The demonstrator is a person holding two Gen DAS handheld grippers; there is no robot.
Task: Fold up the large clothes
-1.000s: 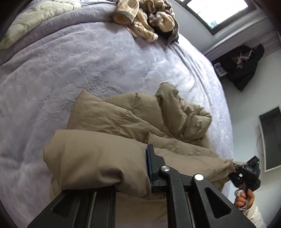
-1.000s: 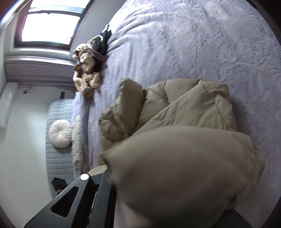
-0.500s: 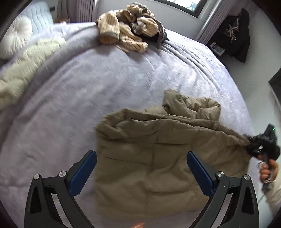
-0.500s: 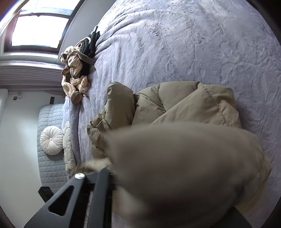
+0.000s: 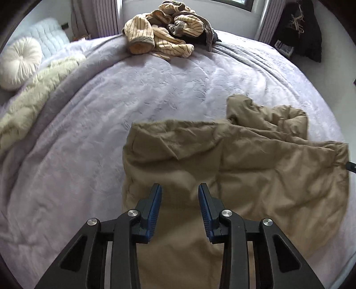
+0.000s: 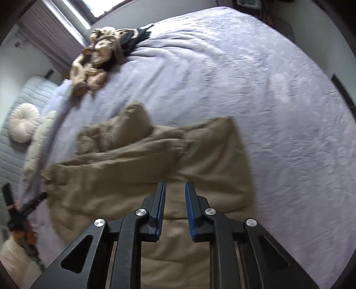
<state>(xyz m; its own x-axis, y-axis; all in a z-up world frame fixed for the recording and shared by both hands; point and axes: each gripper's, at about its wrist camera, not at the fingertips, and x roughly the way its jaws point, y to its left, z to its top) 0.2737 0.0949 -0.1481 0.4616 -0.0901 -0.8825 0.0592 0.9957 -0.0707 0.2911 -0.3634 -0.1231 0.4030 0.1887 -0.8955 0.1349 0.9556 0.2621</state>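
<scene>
While both jaws gape empty, tan jacket (image 5: 222,169) lies beneath left hand-held gripper (image 5: 179,189).

Soft, even daylight fills both views, coming from a window (image 6: 73,15) at the upper left of the right wrist view, where the glass is blown out white. The left wrist view is sharp; shadows are faint, with a soft dark patch on the tan coat (image 5: 233,177) near lower centre. The right wrist view is smeared by motion blur, worst over the clothes pile (image 6: 104,55) at upper left. Fisheye distortion bends the purple bedspread (image 5: 133,100) into a dome, and dark vignetting rings every corner.
</scene>
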